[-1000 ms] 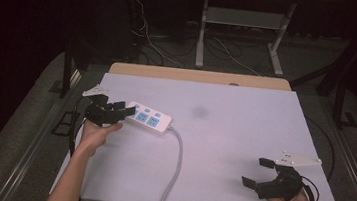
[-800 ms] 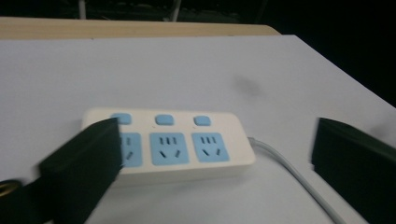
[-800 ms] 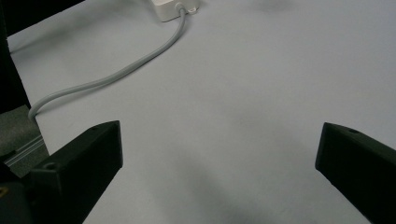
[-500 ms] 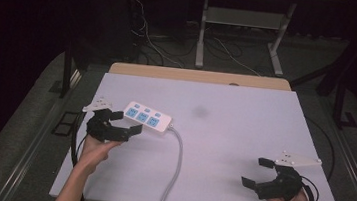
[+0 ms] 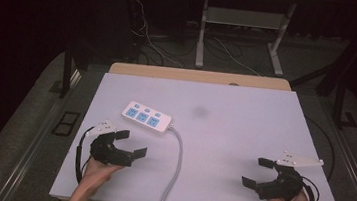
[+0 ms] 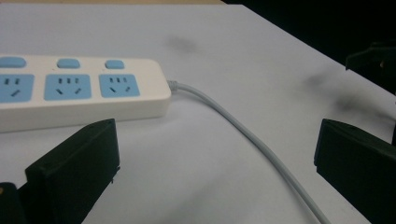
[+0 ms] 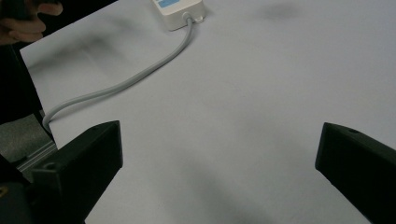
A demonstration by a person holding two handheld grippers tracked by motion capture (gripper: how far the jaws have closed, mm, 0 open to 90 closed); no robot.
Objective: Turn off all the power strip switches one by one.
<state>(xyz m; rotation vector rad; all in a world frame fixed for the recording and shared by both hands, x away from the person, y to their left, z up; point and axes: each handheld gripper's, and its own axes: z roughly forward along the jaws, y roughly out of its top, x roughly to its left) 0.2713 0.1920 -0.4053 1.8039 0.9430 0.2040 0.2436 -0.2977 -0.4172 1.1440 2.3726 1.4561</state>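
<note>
A white power strip (image 5: 146,117) with three blue sockets lies on the left half of the white table (image 5: 243,137); the left gripper view shows the strip (image 6: 79,91) close ahead. Its grey cable (image 5: 175,168) runs toward the front edge and drops off it; the same cable (image 7: 126,81) crosses the right gripper view. My left gripper (image 5: 130,144) hovers open just in front of the strip, holding nothing and apart from it. My right gripper (image 5: 256,172) rests open near the front right corner, nothing between its jaws.
A wooden board (image 5: 199,76) borders the table's far edge. Beyond it stand metal table legs (image 5: 202,32) and loose floor cables (image 5: 147,42). A faint dark smudge (image 5: 199,112) marks the table's middle.
My left gripper has let go of the power strip and pulled back toward the front edge, jaws open. The strip stays where it was left. The right gripper has not moved.
</note>
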